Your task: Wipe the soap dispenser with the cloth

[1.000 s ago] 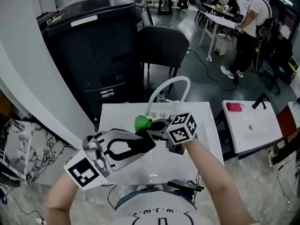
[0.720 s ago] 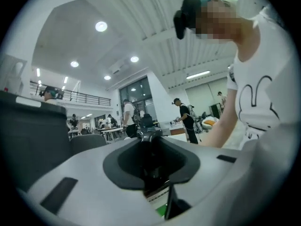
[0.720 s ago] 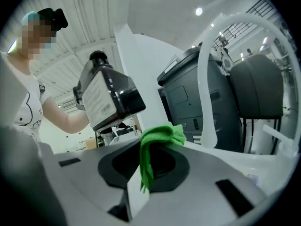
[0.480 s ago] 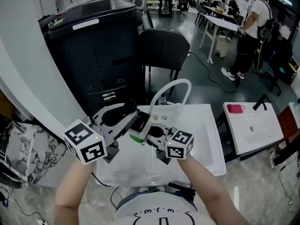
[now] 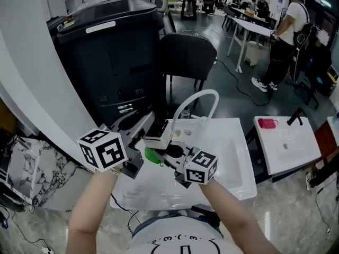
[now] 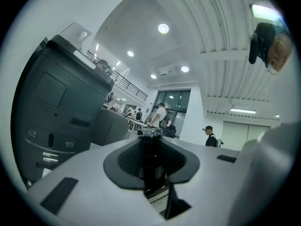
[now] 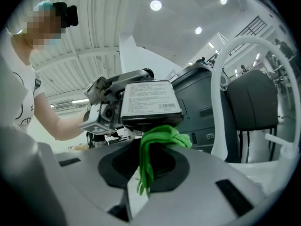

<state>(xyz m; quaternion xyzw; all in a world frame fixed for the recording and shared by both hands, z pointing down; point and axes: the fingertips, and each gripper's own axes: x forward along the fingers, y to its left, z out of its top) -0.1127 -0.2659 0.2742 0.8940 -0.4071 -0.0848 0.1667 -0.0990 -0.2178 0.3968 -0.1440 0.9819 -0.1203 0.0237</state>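
Soap dispenser (image 7: 149,102), rigid and probably slick, is clamped by its body in left gripper (image 6: 151,182); soft cloth (image 7: 162,138) is pinched in right gripper (image 7: 143,173) just below it

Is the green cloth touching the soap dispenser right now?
Touching. The right gripper view shows the cloth bunched up against the dark lower edge of the soap dispenser, with no gap between them.

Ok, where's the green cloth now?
The cloth sits centre of the head view, pinched in the right gripper just under the soap dispenser, over the sink.
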